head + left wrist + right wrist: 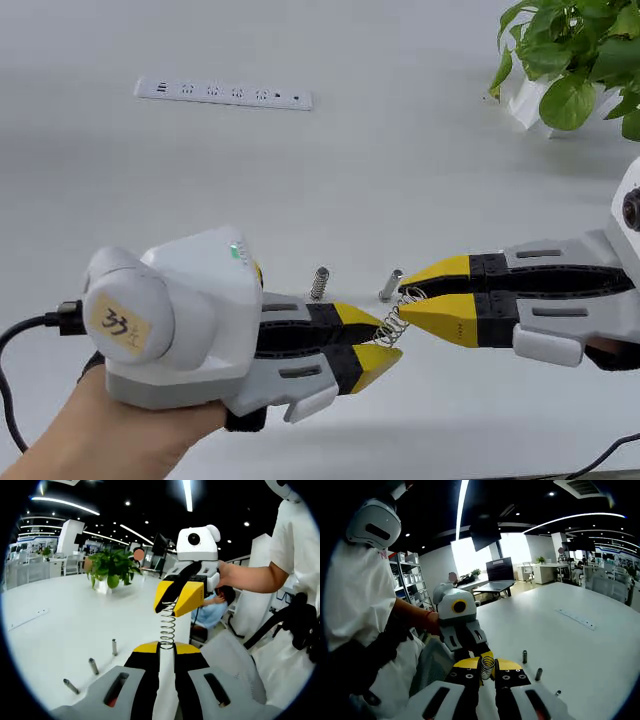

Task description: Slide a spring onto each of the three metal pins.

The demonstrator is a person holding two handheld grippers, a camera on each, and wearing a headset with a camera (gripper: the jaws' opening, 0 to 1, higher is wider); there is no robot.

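Two grippers are sharing one spring point(395, 320), holding it clear above the table point(400, 150). Left gripper point(390, 337) is clamping the spring's lower end between its tips. Right gripper point(402, 296) is pinching the upper end, jaws closed down on the last coils.

Spring's long axis is running tip to tip. In the head view it is slanting from low left to high right, nearer level than upright. In the left gripper view it is rising straight out of that gripper's own jaws into the other's.

Pins are standing on the table just beyond the grippers. Bare pin point(390, 285) is sitting just behind the right gripper's tips. Coiled pin point(320, 283), already wearing a spring, is standing to its left, beyond the left gripper's jaws.

Judging: right gripper is the nearer to the bare pin. One end needs freeing, probably the left's. The spring then needs swinging upright so its open end is pointing down the pin's axis.
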